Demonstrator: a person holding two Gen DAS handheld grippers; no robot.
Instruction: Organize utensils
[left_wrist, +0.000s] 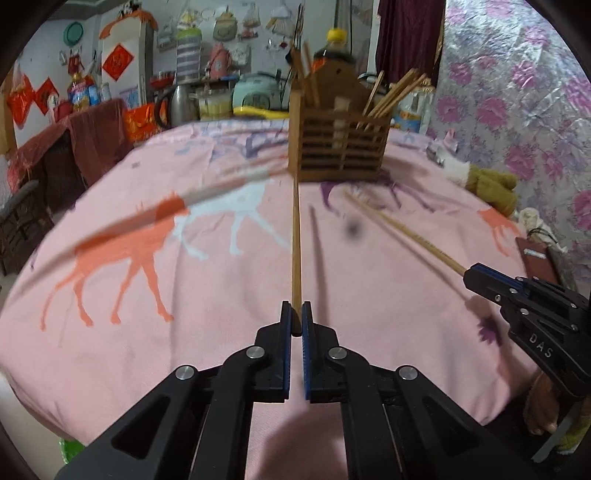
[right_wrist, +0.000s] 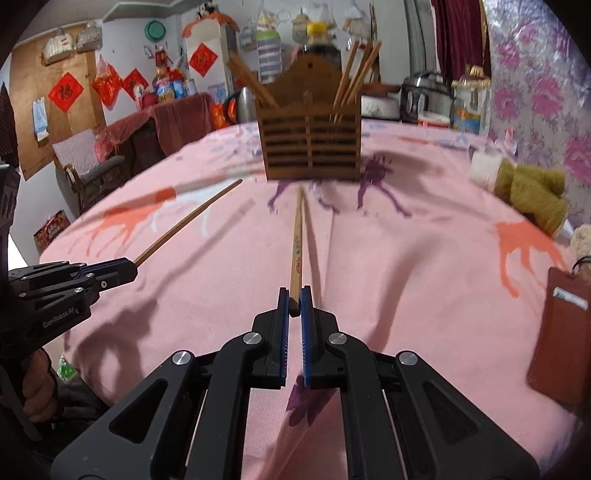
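My left gripper (left_wrist: 296, 314) is shut on the near end of a wooden chopstick (left_wrist: 295, 240) that points straight toward the wooden utensil holder (left_wrist: 338, 144). My right gripper (right_wrist: 294, 299) is shut on another chopstick (right_wrist: 297, 243), one with small printed marks; a second stick seems to lie alongside its far part. In the left wrist view the right gripper (left_wrist: 471, 273) sits at the right with its chopstick (left_wrist: 402, 230) slanting toward the holder. The right wrist view shows the left gripper (right_wrist: 129, 268) at the left, its chopstick (right_wrist: 192, 218) raised. The holder (right_wrist: 310, 144) has several chopsticks standing in both compartments.
A pink cloth with horse prints (left_wrist: 184, 295) covers the table. An olive plush toy (right_wrist: 528, 192) lies at the right, and a brown card holder (right_wrist: 561, 332) rests near the right edge. A dark sauce bottle (left_wrist: 334, 48) stands behind the holder. Kitchen clutter fills the back.
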